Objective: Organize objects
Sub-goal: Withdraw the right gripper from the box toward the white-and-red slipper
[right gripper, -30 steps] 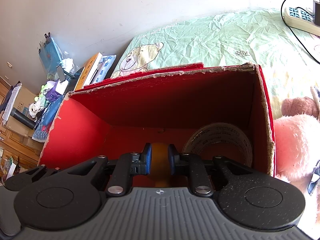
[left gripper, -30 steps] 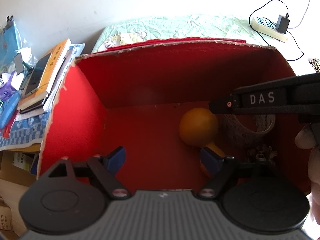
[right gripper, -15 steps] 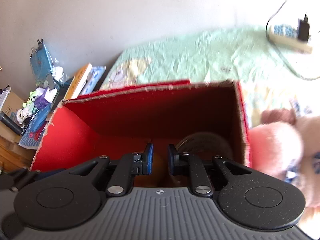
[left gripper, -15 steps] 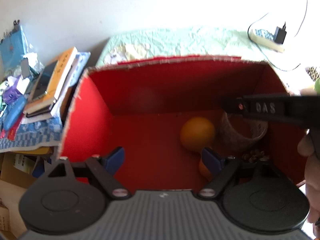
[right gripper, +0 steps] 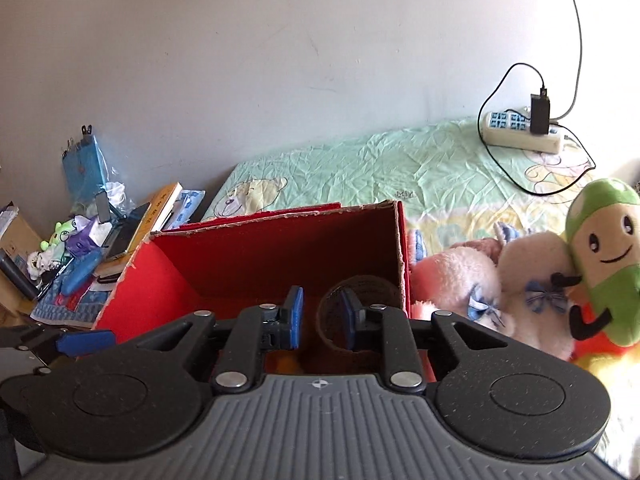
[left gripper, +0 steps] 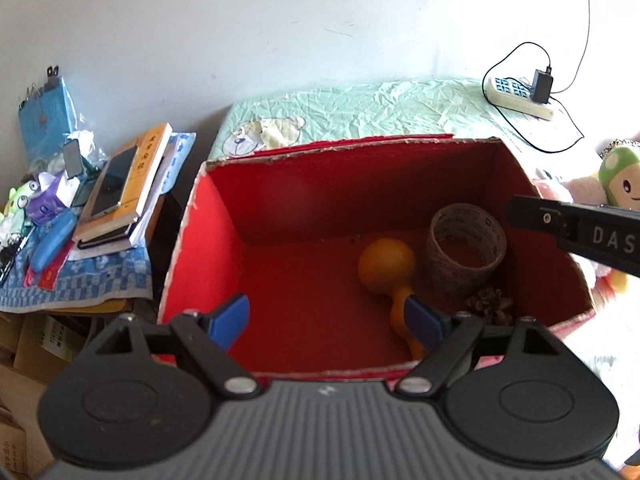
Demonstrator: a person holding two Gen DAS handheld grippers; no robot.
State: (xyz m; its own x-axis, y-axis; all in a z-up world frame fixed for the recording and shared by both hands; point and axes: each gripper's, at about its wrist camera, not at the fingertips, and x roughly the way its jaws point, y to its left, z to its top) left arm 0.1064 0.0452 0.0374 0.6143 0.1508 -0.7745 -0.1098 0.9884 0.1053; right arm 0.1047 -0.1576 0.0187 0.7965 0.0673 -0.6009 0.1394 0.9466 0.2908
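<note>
An open red cardboard box [left gripper: 208, 240] stands on a bed. Inside lie an orange maraca-like toy [left gripper: 386, 264], a roll of clear tape [left gripper: 466, 252] and a pine cone [left gripper: 490, 304]. My left gripper [left gripper: 326, 320] is open and empty above the box's near edge. My right gripper [right gripper: 320, 318] is open a little and empty, raised above the box [right gripper: 256, 256], with the tape roll [right gripper: 360, 300] behind its fingertips. Its arm shows at the right of the left wrist view [left gripper: 576, 232].
Plush toys lie right of the box: a pink and white one [right gripper: 480, 280] and a green one [right gripper: 604, 256]. A power strip with charger [right gripper: 520, 132] lies on the green sheet [right gripper: 360, 160]. A cluttered side table with books [left gripper: 120, 188] stands left.
Both grippers have pulled back and up from the box. The right gripper's jaws have opened a little and it has shifted right, bringing the plush toys into view.
</note>
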